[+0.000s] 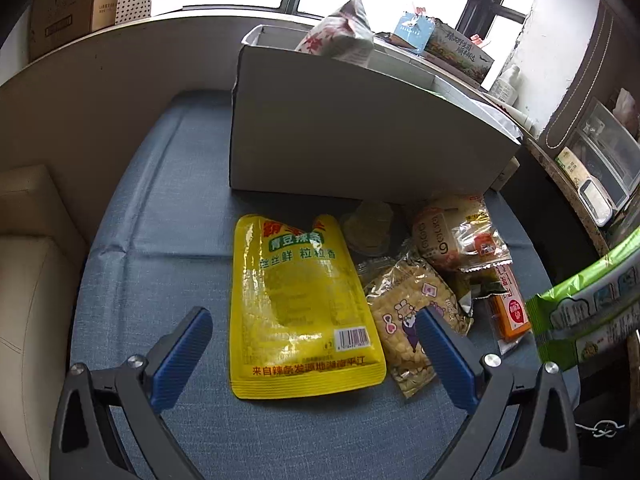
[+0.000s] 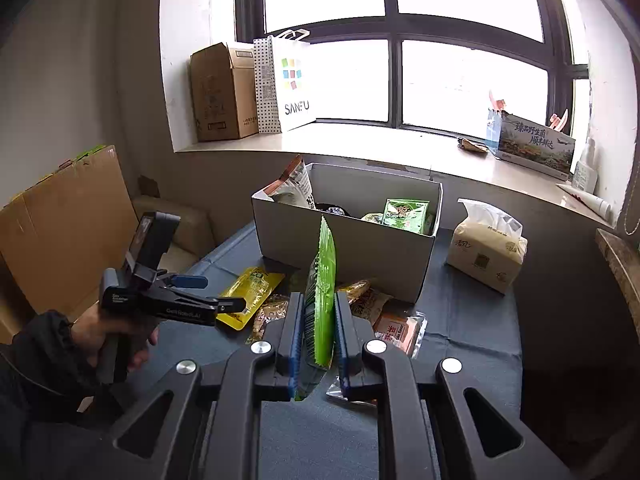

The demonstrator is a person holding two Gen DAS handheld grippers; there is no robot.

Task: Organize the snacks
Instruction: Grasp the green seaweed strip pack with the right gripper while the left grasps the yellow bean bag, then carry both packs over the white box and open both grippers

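right claw (image 2: 316,332): clamped narrow on a green snack packet (image 2: 320,296), which stands on edge between the blue pads with its long axis running up and away toward the box.
box (image 2: 348,248): grey, open-topped, straight ahead of the right claw and beyond the loose snacks; its near wall faces the packet, and several packets already sit inside.
way in: judged, the green packet must clear the near rim before it can drop; above the box the space looks free up to the window sill behind.
left claw (image 1: 314,334): jaws wide, nothing between them, pointing down over the bench (image 1: 160,240).
yellow pouch (image 1: 298,304): lies flat on the blue cloth directly between and ahead of the left claw's fingers, long axis pointing away toward the box wall.
nearer hand: the left claw is far closer to the yellow pouch; the right is taken up with the green packet.
neighbours: a clear bag of pale puffs (image 1: 408,316) touches the pouch's right edge, with more packets beyond it; the left side is bare cloth.
room: open cloth on the left and in front of the pouch; on the right the pile crowds it, so the right finger has little slack.
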